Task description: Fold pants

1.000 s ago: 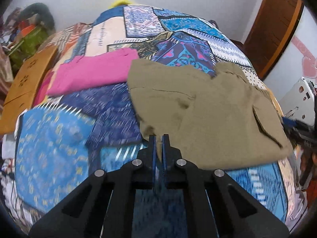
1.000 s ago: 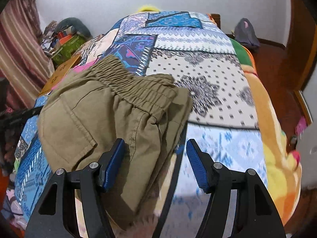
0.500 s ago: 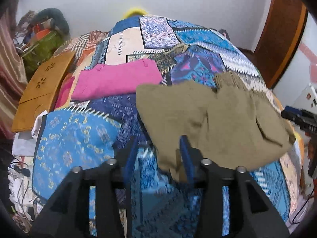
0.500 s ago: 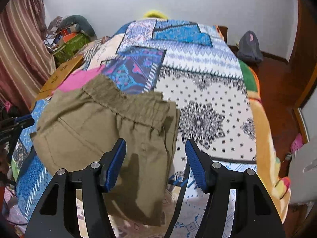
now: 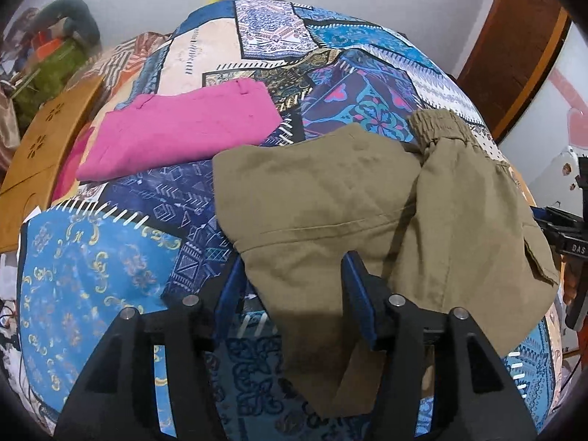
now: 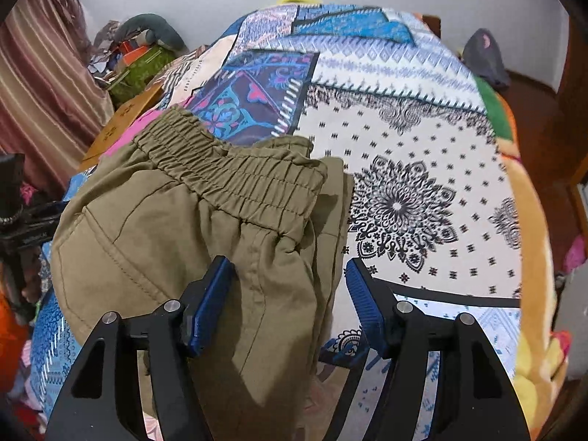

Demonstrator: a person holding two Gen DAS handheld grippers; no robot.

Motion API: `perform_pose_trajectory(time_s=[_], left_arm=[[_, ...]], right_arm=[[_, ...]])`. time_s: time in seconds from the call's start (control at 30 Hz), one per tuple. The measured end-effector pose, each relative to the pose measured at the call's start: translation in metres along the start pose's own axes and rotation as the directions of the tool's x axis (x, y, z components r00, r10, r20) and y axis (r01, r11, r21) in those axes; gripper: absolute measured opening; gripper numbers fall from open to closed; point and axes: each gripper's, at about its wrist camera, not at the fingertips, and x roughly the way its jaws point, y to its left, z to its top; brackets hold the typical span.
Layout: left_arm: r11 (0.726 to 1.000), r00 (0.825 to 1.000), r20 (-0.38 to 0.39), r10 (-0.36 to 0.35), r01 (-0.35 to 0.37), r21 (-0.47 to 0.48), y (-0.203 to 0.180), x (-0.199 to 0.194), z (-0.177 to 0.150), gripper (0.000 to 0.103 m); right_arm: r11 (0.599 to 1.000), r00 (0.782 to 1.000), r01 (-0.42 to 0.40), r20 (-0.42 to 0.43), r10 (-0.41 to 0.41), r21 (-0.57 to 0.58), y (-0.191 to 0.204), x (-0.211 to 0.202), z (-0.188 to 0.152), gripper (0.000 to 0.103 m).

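Both sets of fingers stand wide open, holding nothing: left gripper [image 5: 294, 294] and right gripper [image 6: 286, 294] straddle the pants [image 5: 349, 202]. Close each on one fabric edge, then lift evenly over the bed [image 6: 404, 117].

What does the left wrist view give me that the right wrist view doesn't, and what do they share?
Only the left wrist view shows the pink folded garment whole and the olive pants' folded leg panel. Only the right wrist view shows the elastic waistband close up, the white mandala patch and a grey bag on the floor. Both show the pants lying on the patchwork bedspread, with the left tongs and right tongs open.
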Motion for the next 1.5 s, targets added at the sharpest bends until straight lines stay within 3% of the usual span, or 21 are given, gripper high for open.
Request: perform_pose_trajectory(time_s=[0.17,0.23,0.3,0.43,0.6,1.03,1.23,1.5], left_arm=[[1.000,1.000,-0.008,-0.025,0.025,-0.014,0.002,0.003,0.003,0.052],[0.999,0.999,-0.009,-0.049,0.049,-0.013,0.002,0.003,0.004,0.038],[0.999,0.999,-0.007,-0.045,0.045,-0.002,-0.002,0.002,0.006,0.031],[0.999,1.000,0.014,-0.017,0.016,0.046,-0.014,-0.004,0.009,0.010],[0.997,0.996,0.086,0.017,-0.023,0.077,-0.023,-0.025,0.019,0.007],[0.991,0.973,0.228,0.018,-0.049,0.128,-0.030,-0.081,0.049,0.004],[0.993,0.959,0.280,0.038,-0.069,0.101,-0.006,-0.100,0.069,0.004],[0.991,0.940,0.324,0.102,-0.123,0.044,0.045,-0.106,0.101,0.004]], right_arm=[[0.997,0.997,-0.067,-0.026,0.068,0.047,-0.013,0.015,0.005,0.060],[0.992,0.994,-0.106,-0.026,0.108,0.068,-0.017,0.018,0.006,0.052],[0.992,0.994,-0.109,-0.022,0.111,0.056,-0.014,0.017,0.007,0.044],[0.999,0.999,-0.038,0.001,0.038,-0.015,-0.001,0.010,0.012,0.026],[0.999,0.999,-0.011,0.046,0.013,-0.049,0.002,-0.004,0.019,0.011],[0.987,0.980,0.041,0.200,-0.009,-0.158,0.051,-0.050,0.059,0.009],[0.980,0.966,0.047,0.260,0.005,-0.191,0.074,-0.053,0.089,0.009],[0.969,0.954,0.034,0.296,0.040,-0.243,0.110,-0.026,0.133,0.009]])
